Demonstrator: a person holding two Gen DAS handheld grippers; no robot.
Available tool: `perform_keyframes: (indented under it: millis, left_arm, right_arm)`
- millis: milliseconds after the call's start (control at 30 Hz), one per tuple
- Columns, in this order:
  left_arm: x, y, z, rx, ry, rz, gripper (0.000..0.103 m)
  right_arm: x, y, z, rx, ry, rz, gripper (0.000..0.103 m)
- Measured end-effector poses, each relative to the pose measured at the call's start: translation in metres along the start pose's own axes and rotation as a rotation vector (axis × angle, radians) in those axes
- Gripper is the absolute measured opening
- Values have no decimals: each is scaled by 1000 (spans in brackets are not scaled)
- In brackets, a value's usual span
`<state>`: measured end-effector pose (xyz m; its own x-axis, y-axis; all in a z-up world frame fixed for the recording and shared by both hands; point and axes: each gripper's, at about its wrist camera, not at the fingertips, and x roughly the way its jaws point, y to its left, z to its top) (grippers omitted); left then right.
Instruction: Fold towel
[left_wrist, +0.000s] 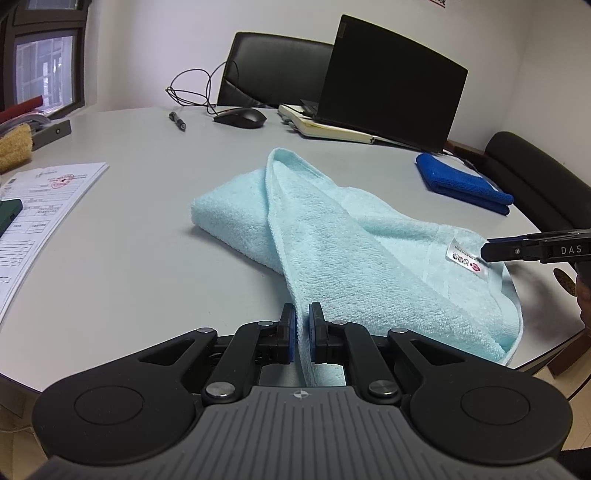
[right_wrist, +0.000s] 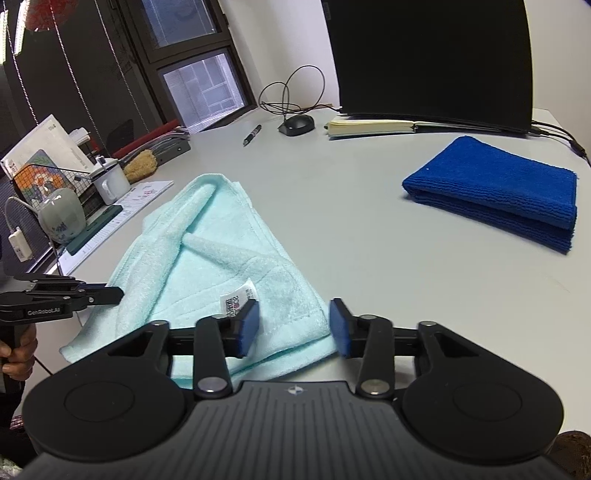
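Observation:
A light blue towel (left_wrist: 332, 236) lies partly folded and crumpled on the grey table (left_wrist: 147, 155), with a white care label (left_wrist: 466, 255) on its near right corner. My left gripper (left_wrist: 302, 314) is shut on the towel's near edge, cloth pinched between its blue pads. In the right wrist view the towel (right_wrist: 207, 258) lies in front, and my right gripper (right_wrist: 293, 317) is open just above its near corner beside the label (right_wrist: 238, 299). The left gripper (right_wrist: 114, 295) shows at the towel's left edge. The right gripper (left_wrist: 487, 251) reaches in from the right.
A folded dark blue towel (right_wrist: 502, 192) lies at the right. At the back stand a laptop (left_wrist: 391, 77), a notebook (left_wrist: 325, 129), a mouse (left_wrist: 240, 118), a pen (left_wrist: 177, 121) and a cable. Papers (left_wrist: 37, 206) lie at the left, a chair (left_wrist: 273, 70) behind.

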<state>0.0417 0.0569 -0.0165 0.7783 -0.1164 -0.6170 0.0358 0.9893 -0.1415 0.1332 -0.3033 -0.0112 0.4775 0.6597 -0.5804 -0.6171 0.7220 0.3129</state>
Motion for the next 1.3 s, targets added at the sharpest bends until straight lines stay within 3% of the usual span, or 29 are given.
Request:
perform_keyframes:
  millis: [367, 633, 933, 1100, 1300]
  left_arm:
    - [0, 0, -1, 7, 0, 4, 9]
    - [-9, 10, -2, 37, -7, 51, 9]
    - [-20, 13, -3, 41, -26, 43, 9]
    - [-25, 19, -1, 63, -33, 120, 7]
    - [-35, 29, -1, -7, -30, 30, 8]
  right_arm:
    - [-10, 14, 3, -34, -27, 30, 11]
    - [-19, 19, 10, -76, -48, -27, 10]
    - [-26, 25, 14, -106, -66, -52, 10]
    - [-35, 24, 16, -113, -89, -97, 10]
    - [-41, 20, 17, -113, -95, -113, 10]
